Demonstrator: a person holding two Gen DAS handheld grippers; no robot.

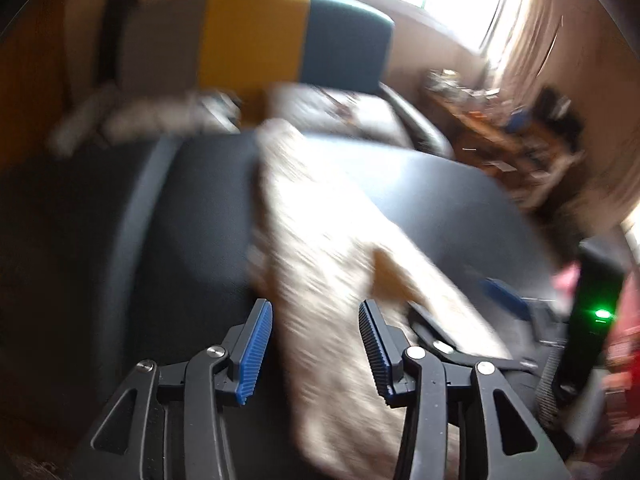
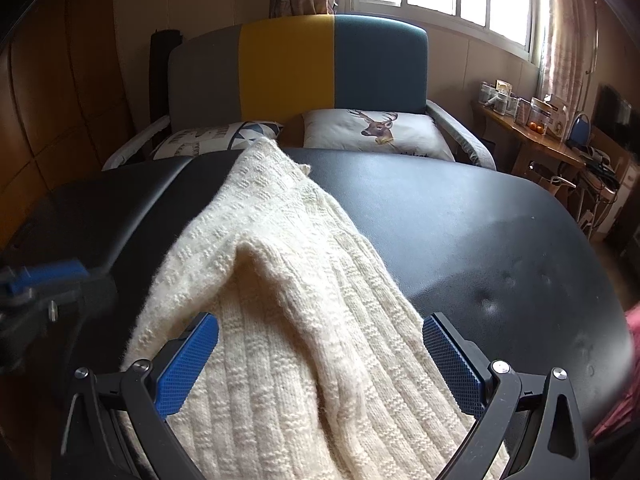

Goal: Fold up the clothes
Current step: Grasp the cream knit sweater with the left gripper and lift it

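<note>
Across the black worktop (image 2: 460, 216) lies your cream knitted sweater (image 2: 280, 300), running as a long band from the near edge at 6 o'clock up toward 11 o'clock, with one layer already humped into a soft ridge along its middle. Your right tool (image 2: 320, 354) hovers over the near end with its blue pads (image 2: 188, 360) spread wide on either side of the knit, gripping nothing; your left tool (image 1: 316, 344) is likewise spread, its pads straddling the same band and not closed on it. My reading is that you are about to take hold for a fold, so bring each tool down onto a single clean edge rather than the humped ridge, close only when the pads bracket the full thickness of the knit, and lift both ends together so the loose weave does not stretch or drag. Lay it over slowly; this fabric looks floppy and will likely slump sideways if one side leads. Only the right wrist view is sharp enough to show the rib pattern, the ridge and the far end near the worktop's back edge; it also catches your left tool as a blur at 9 o'clock. Being smeared with motion, the left wrist view gives little of the fabric, but it alone shows a green indicator light (image 1: 602, 314) at 3 o'clock. Beyond the worktop stand a grey, yellow and teal sofa (image 2: 332, 64) with a deer-print cushion (image 2: 372, 130), and a cluttered side table (image 2: 532, 136) at 2 o'clock.
</note>
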